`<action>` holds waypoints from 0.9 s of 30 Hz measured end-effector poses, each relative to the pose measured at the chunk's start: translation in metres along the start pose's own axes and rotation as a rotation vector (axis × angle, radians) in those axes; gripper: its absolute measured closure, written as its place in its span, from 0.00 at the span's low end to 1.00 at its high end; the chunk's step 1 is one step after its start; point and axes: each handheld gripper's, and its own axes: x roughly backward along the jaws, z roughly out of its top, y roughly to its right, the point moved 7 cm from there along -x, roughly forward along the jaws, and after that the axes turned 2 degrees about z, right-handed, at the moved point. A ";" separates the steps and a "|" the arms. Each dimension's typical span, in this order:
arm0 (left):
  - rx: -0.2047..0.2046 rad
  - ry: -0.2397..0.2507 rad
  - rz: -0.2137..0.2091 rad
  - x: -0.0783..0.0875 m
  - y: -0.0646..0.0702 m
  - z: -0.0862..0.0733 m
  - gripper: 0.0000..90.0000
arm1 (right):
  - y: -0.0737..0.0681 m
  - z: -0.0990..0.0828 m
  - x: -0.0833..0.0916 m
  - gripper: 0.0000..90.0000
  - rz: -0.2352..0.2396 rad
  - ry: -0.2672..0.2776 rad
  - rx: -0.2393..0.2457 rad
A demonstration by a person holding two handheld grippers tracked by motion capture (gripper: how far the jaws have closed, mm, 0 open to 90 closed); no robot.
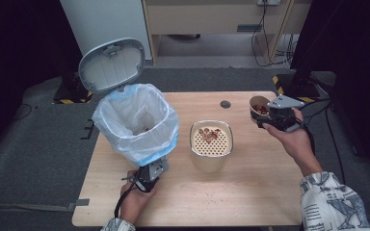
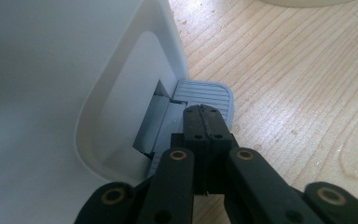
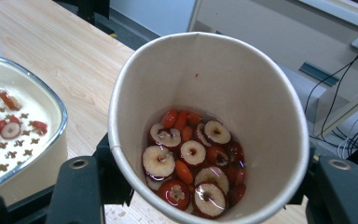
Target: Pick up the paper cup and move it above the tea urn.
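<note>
A white pedal bin [image 1: 135, 122] lined with a clear bag stands at the table's left, its grey lid [image 1: 112, 65] raised. My left gripper [image 1: 149, 175] is shut, and its tips [image 2: 204, 114] rest on the bin's ribbed grey pedal [image 2: 214, 93]. My right gripper [image 1: 274, 115] is shut on a paper cup [image 1: 259, 107], held above the table's far right. The cup [image 3: 242, 84] tilts toward the camera and holds several wet red and white fruit slices [image 3: 191, 161]. One black finger [image 3: 74, 186] presses each side of the cup.
A cream bowl with a perforated insert [image 1: 211, 139] sits mid-table with a few fruit slices on it; its rim [image 3: 51, 107] lies left of the cup. A dark round hole [image 1: 225, 104] marks the table's far edge. Cables [image 1: 265, 38] hang behind the table.
</note>
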 end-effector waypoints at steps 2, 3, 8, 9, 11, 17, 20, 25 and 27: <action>0.000 0.000 0.000 0.000 0.000 0.000 0.99 | 0.000 0.003 0.000 0.41 0.005 0.009 0.002; -0.001 0.001 0.000 0.000 0.000 0.000 0.99 | -0.001 0.005 0.000 0.41 0.006 0.010 0.003; 0.000 0.001 0.000 0.000 0.000 0.000 0.99 | -0.002 0.010 0.000 0.41 0.014 0.020 0.012; 0.000 0.001 0.000 0.000 0.000 0.000 0.99 | -0.003 0.011 -0.001 0.41 0.014 0.022 0.012; 0.000 0.001 0.000 0.000 0.000 0.000 0.99 | -0.003 0.013 -0.001 0.41 0.018 0.025 0.014; 0.000 0.003 0.002 0.000 0.000 0.000 0.99 | -0.002 0.021 -0.001 0.41 0.023 0.033 0.019; 0.002 0.005 0.001 0.000 0.000 0.000 0.99 | -0.006 0.029 0.000 0.41 0.036 0.054 0.015; 0.004 0.004 0.002 0.000 0.000 0.000 0.99 | -0.013 0.043 -0.002 0.41 0.053 0.068 0.042; 0.006 0.005 0.001 0.000 0.000 0.000 0.99 | -0.016 0.047 -0.003 0.41 0.057 0.071 0.051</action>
